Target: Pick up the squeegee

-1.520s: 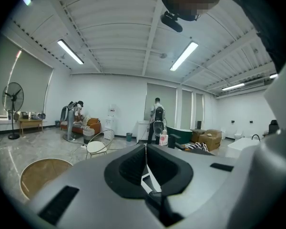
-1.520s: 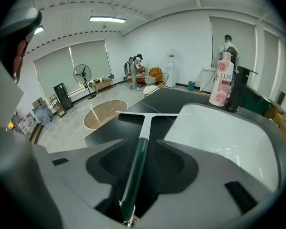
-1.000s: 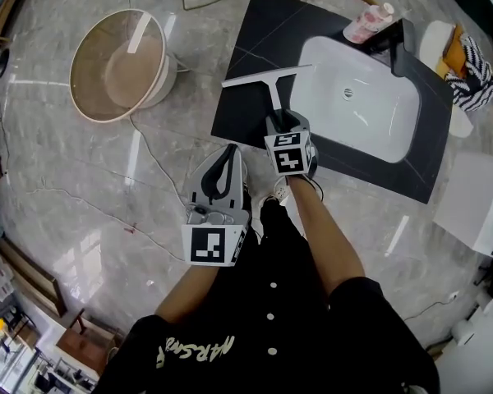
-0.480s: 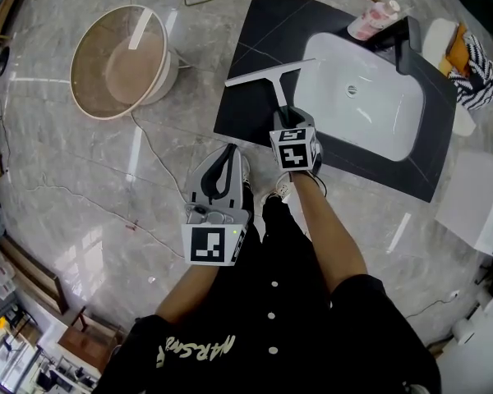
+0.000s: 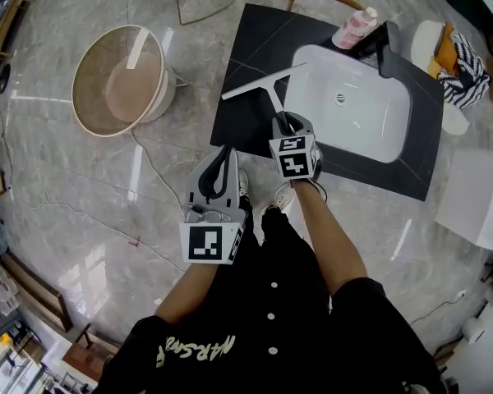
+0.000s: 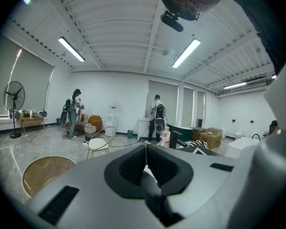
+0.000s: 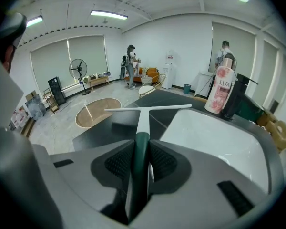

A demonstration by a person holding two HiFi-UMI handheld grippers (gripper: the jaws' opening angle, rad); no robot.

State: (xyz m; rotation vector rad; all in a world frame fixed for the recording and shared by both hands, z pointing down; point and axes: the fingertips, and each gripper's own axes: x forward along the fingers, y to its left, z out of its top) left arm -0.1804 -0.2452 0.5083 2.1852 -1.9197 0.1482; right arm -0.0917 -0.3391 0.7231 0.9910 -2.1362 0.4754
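The squeegee (image 5: pixel 264 81) has a white blade, a white stem and a dark green handle (image 7: pixel 140 149). It is held just above the black countertop (image 5: pixel 246 48), left of the white sink basin (image 5: pixel 370 113). My right gripper (image 5: pixel 284 122) has its jaws closing, and both pads press on the green handle between them; in the right gripper view (image 7: pixel 142 147) the blade casts a shadow on the counter. My left gripper (image 5: pixel 227 153) hangs lower left over the floor, away from the counter, shut with nothing in it (image 6: pixel 145 149).
A pink bottle (image 5: pixel 352 27) and a black faucet (image 5: pixel 384 43) stand at the sink's far edge. A round wooden-topped table (image 5: pixel 119 76) stands on the marble floor to the left. A white box (image 5: pixel 476 195) is at the right. People stand far back in the room.
My right gripper has closed on the squeegee handle and risen slightly, taking the squeegee up off the counter. The left gripper has stayed where it was.
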